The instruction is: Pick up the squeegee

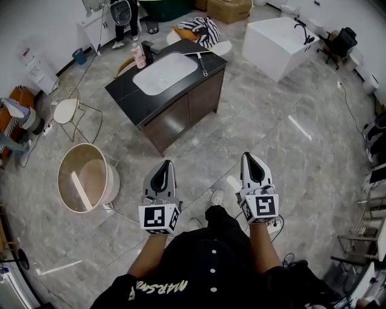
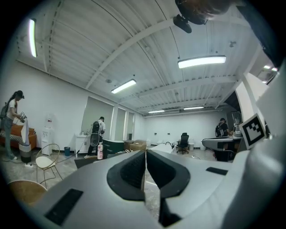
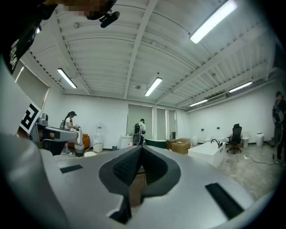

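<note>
The squeegee (image 1: 201, 60) lies on the dark counter of a vanity (image 1: 199, 99), at its far right corner beside the white basin. A pink bottle (image 1: 140, 57) and a black tap stand at the counter's far left. Both grippers are held low in front of the person, well short of the vanity and pointing toward it. My left gripper (image 1: 164, 166) has its jaws together with nothing between them, as the left gripper view confirms (image 2: 145, 156). My right gripper (image 1: 252, 158) is likewise shut and empty (image 3: 140, 152). The squeegee does not show in either gripper view.
A round beige tub (image 1: 66, 190) stands on the grey floor at the left, with a gold wire chair (image 1: 69, 111) behind it. A white bathtub (image 1: 280, 39) sits at the back right. A person (image 1: 123, 18) stands by the far wall, beyond the vanity.
</note>
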`<state>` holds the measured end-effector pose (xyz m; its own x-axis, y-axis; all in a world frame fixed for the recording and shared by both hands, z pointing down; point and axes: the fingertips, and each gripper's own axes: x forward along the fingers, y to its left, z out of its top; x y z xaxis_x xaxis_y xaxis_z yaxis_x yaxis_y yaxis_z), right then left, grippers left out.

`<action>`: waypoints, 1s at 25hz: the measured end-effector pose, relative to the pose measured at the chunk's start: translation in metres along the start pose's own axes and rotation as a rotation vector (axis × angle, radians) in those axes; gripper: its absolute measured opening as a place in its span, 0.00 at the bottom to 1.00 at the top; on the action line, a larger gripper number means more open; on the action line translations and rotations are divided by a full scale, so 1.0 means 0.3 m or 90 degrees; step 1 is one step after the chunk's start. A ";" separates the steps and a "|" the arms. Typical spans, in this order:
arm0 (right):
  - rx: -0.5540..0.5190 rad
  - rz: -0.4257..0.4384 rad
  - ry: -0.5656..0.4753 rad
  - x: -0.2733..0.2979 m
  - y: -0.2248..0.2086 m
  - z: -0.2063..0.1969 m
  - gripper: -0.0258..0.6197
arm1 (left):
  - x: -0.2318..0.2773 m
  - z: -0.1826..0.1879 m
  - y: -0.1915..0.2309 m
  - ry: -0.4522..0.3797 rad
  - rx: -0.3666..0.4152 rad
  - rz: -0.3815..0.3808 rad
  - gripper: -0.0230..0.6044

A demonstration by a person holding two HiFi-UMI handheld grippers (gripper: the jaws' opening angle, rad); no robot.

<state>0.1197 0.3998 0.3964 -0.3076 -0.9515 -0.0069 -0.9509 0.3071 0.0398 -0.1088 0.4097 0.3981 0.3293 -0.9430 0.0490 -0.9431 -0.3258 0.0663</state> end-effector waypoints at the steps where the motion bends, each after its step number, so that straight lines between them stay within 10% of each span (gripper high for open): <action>1: 0.002 -0.002 0.000 0.014 -0.005 -0.005 0.03 | 0.015 -0.002 0.004 0.000 0.000 -0.002 0.07; 25: 0.012 0.047 -0.016 0.698 -0.363 -0.020 0.03 | 0.718 0.056 0.094 -0.006 0.017 0.046 0.07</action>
<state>0.1590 0.1669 0.3966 -0.3782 -0.9253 -0.0299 -0.9257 0.3776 0.0224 -0.0654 0.1963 0.3937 0.2596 -0.9648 0.0431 -0.9654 -0.2581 0.0358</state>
